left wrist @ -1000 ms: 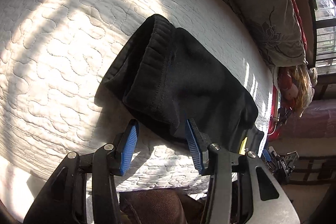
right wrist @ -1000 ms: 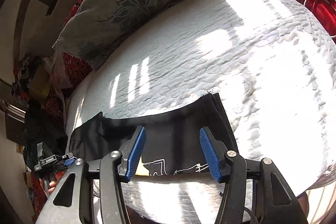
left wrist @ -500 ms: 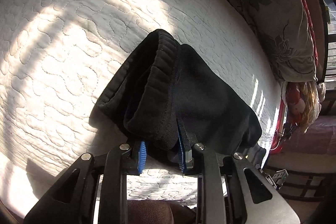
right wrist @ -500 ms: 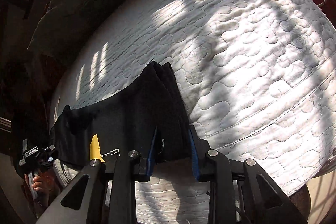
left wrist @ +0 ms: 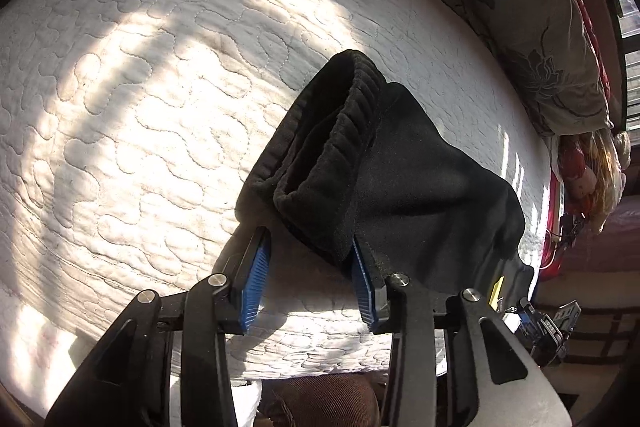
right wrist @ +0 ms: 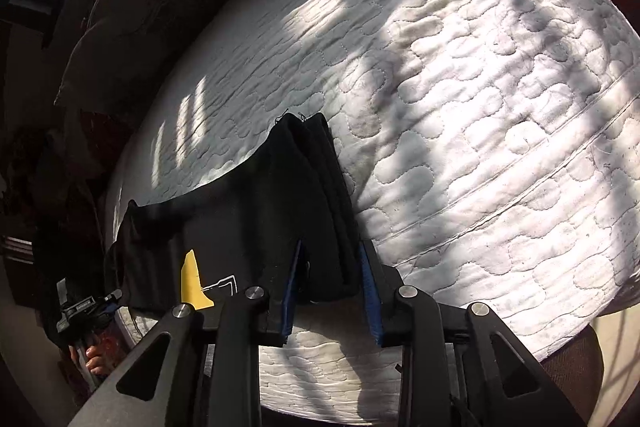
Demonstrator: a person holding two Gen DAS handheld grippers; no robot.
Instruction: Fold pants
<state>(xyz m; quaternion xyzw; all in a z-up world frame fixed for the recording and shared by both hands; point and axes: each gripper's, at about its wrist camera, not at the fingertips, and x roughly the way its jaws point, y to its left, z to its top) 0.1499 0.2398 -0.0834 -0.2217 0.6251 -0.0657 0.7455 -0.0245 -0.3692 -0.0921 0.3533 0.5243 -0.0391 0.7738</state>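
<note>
Black pants [left wrist: 404, 179] lie folded lengthwise on a white quilted mattress [left wrist: 152, 115]. The ribbed waistband [left wrist: 332, 131] faces my left gripper [left wrist: 308, 287], whose blue pads [left wrist: 254, 279] stand apart; the waistband edge rests between them, touching only the right pad. In the right wrist view the leg-cuff end [right wrist: 316, 195] of the pants is lifted off the mattress [right wrist: 480, 115]. My right gripper [right wrist: 330, 295] is shut on that bunched cuff end. A yellow tag [right wrist: 192, 279] and a white print show on the cloth.
A grey flowered pillow [left wrist: 532, 15] and red bedding lie along the far side of the bed. Clutter and a stuffed toy [left wrist: 584, 179] sit beyond the bed's end. The near mattress edge [right wrist: 332, 375] is just under the grippers.
My left gripper was closed on the waistband half a second ago and has opened, letting it rest. My right gripper stays closed on the cuff end and has lifted it higher.
</note>
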